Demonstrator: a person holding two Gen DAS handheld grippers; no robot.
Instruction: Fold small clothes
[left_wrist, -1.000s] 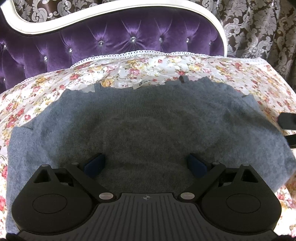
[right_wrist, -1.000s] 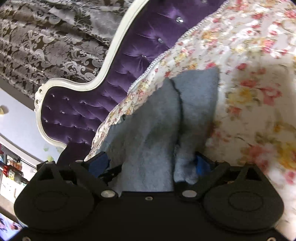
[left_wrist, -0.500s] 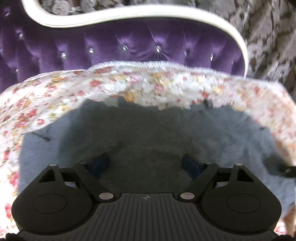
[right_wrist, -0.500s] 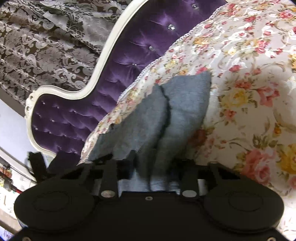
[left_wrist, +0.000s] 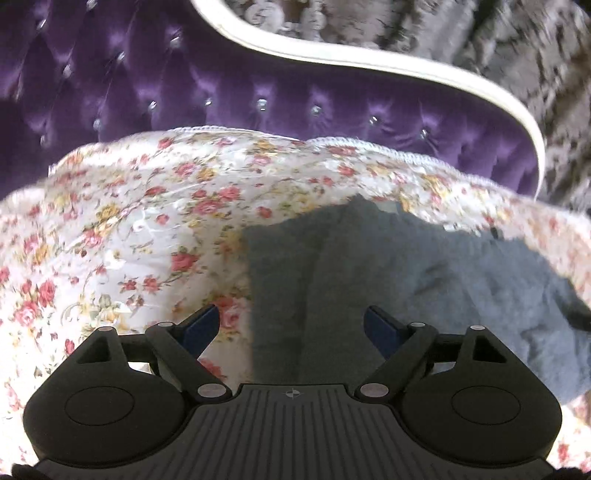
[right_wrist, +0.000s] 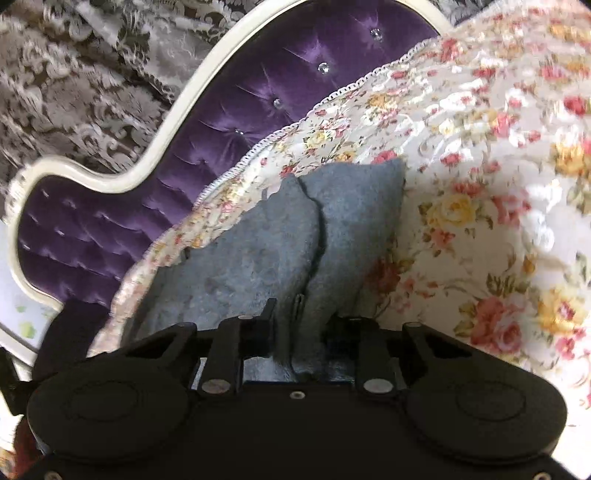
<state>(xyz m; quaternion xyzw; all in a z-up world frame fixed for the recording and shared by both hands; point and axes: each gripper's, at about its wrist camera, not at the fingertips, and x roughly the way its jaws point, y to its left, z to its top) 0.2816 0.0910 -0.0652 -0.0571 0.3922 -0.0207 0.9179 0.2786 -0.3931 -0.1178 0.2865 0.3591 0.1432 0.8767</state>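
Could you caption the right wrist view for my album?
Right gripper, jaws shut on the grey garment, over a floral bedspread.

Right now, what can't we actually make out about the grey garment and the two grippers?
- Right wrist view: how much cloth the right gripper pinches; the grey garment bunches over the fingertips.
- Left wrist view: the garment's near hem, covered by the open left gripper body.
- Left wrist view: the garment's right side is motion-blurred, and the dark shape at the right edge is unidentifiable.
- Neither view: garment type, sleeves or collar.
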